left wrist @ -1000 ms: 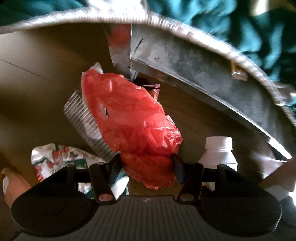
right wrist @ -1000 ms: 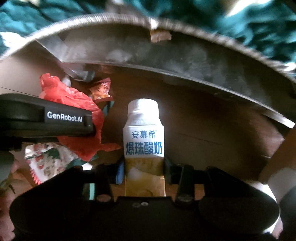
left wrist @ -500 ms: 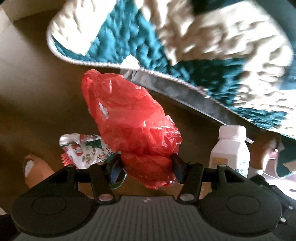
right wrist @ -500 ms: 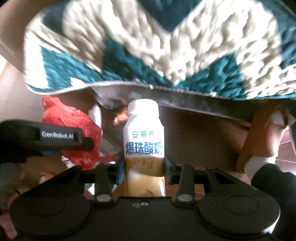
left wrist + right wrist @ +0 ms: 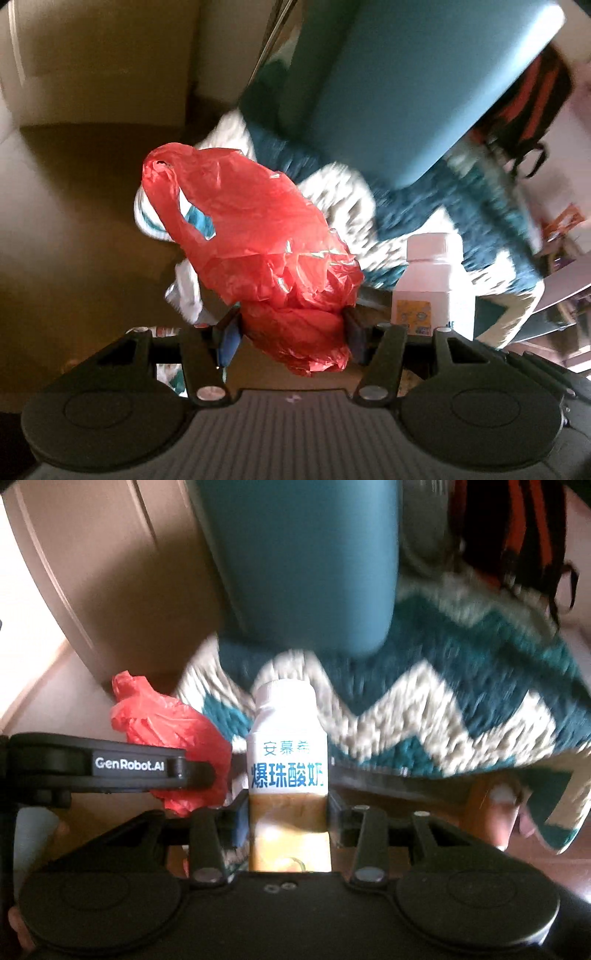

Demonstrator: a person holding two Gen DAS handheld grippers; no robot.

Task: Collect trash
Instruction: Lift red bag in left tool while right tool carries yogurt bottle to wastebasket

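Note:
My left gripper (image 5: 291,330) is shut on a crumpled red plastic bag (image 5: 255,240), which sticks up and to the left of the fingers. My right gripper (image 5: 288,812) is shut on a white yogurt drink bottle (image 5: 288,753) with blue Chinese lettering, held upright. The bottle also shows at the right of the left wrist view (image 5: 430,284). The red bag (image 5: 166,734) and the left gripper's black body (image 5: 99,764) show at the left of the right wrist view. Both are lifted clear of the floor.
A teal and white zigzag rug (image 5: 461,701) lies ahead, blurred. A teal cushioned seat or panel (image 5: 306,561) stands above it. A black and orange backpack (image 5: 517,535) is at the far right. A beige wall or cabinet (image 5: 92,572) is at the left.
Both grippers have risen and tilted up from under the furniture, carrying the bag and bottle. The rug has dropped lower in view and the teal seat and backpack have come into sight.

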